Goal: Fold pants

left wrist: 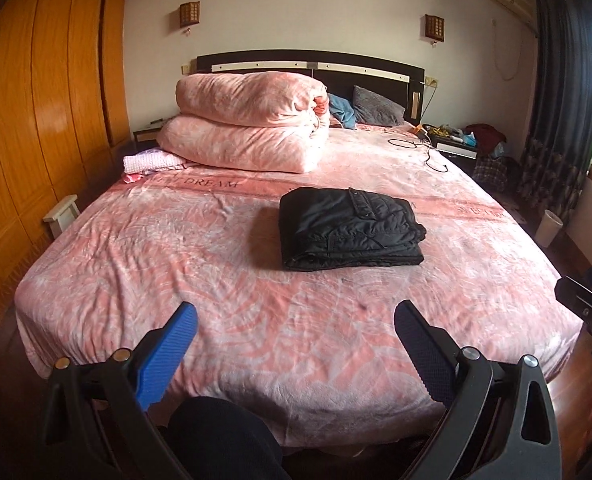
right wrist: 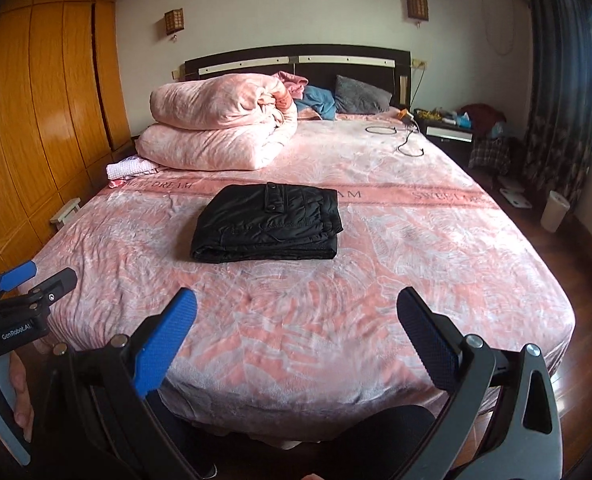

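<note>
Black padded pants (left wrist: 350, 228) (right wrist: 269, 222) lie folded into a compact rectangle on the pink bed (left wrist: 255, 320) (right wrist: 336, 320), around its middle. My left gripper (left wrist: 296, 316) hovers over the foot of the bed, open, nothing between its blue pads, well short of the pants. My right gripper (right wrist: 296, 308) is likewise open and empty, pulled back near the foot edge. In the right wrist view the left gripper (right wrist: 35, 276) shows at the left edge, held by a hand (right wrist: 15, 396). Part of the right gripper's black frame (left wrist: 588, 296) shows at the right edge of the left wrist view.
A folded pink duvet (left wrist: 251, 128) (right wrist: 219, 128) is stacked near the headboard, with pillows and a black cable (left wrist: 428, 152) beside it. A wooden wardrobe (left wrist: 35, 120) lines the left wall. A white bin (right wrist: 554, 210), nightstand and curtain stand on the right.
</note>
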Available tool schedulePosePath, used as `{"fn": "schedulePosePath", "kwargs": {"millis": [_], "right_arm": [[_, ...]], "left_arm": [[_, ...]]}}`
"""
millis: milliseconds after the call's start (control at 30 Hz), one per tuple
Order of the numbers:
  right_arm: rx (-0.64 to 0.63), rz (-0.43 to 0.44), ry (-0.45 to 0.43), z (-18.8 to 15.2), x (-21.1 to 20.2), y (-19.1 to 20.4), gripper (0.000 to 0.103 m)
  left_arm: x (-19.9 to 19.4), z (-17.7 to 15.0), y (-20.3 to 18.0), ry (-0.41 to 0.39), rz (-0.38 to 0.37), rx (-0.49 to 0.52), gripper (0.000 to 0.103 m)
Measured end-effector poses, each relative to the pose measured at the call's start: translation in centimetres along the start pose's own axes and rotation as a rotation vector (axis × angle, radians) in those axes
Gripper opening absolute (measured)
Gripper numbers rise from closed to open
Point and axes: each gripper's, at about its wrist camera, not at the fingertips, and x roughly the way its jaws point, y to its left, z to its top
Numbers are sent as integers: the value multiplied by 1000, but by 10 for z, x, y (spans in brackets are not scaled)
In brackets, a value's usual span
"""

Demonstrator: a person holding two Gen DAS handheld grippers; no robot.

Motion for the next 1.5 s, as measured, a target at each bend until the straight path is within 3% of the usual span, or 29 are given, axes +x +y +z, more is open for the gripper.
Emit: {"fn": "schedulePosePath", "kwargs": {"millis": [400,1033,1400,1500], "right_arm": [[-19,0,-28,-3,-18,12,100],[-42,14,-11,7,2,13,100],[-41,21,4,8,12,17,100],[-40,21,4,8,14,17,100]], "left_arm": [[-20,-4,-2,-20,9,-3,99],[-11,3,-9,-25,38,13,99],[-3,7,2,-3,-20,-31,99],[-2,9,3,-10,-3,-17,99]]}}
